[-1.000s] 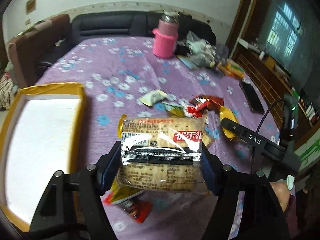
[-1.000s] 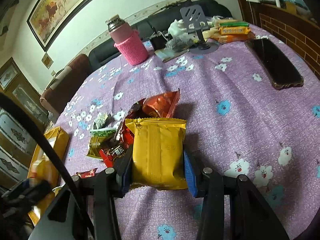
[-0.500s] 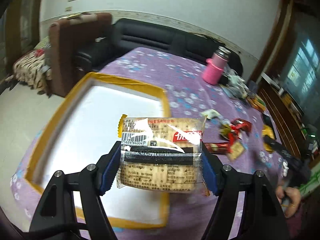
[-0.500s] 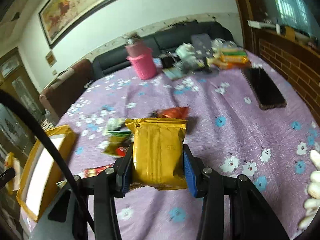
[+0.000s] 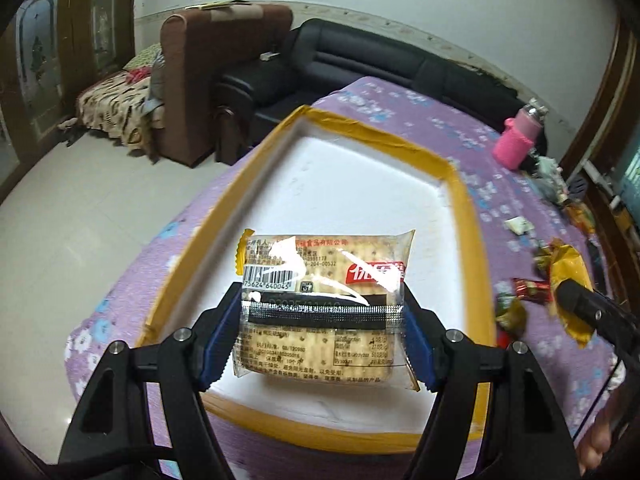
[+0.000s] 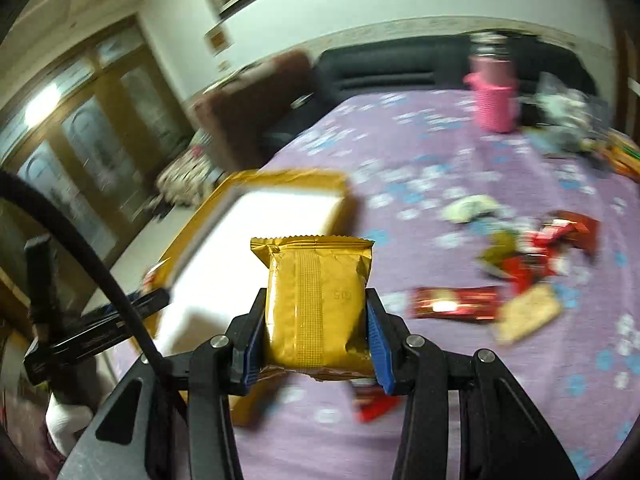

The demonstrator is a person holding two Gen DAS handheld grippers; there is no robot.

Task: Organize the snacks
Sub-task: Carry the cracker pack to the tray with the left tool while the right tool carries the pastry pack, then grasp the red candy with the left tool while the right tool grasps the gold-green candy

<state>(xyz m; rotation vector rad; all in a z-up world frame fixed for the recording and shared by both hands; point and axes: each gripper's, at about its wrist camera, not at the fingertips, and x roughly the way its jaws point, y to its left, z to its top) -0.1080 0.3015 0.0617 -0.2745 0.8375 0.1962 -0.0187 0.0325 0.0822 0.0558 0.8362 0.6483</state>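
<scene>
Both claws have swung from the snack pile to the yellow-rimmed tray (image 5: pixel 460 196): the left claw (image 5: pixel 322 334), clamped on the cracker pack (image 5: pixel 324 280), hangs over it; the right claw (image 6: pixel 316 336), clamped on the gold packet (image 6: pixel 316 300), nears its edge, so drop-off looks next.

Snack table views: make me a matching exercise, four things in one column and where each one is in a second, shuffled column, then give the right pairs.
Things:
1. cracker pack
2. gold packet
3. pink bottle
4. long red bar

Places:
A. standing at the far end of the table
B. held in the right claw
C. lying flat on the purple cloth
D. held in the left claw over the white tray

Pairs: 1-D, 2-B, 3-A, 4-C
</scene>
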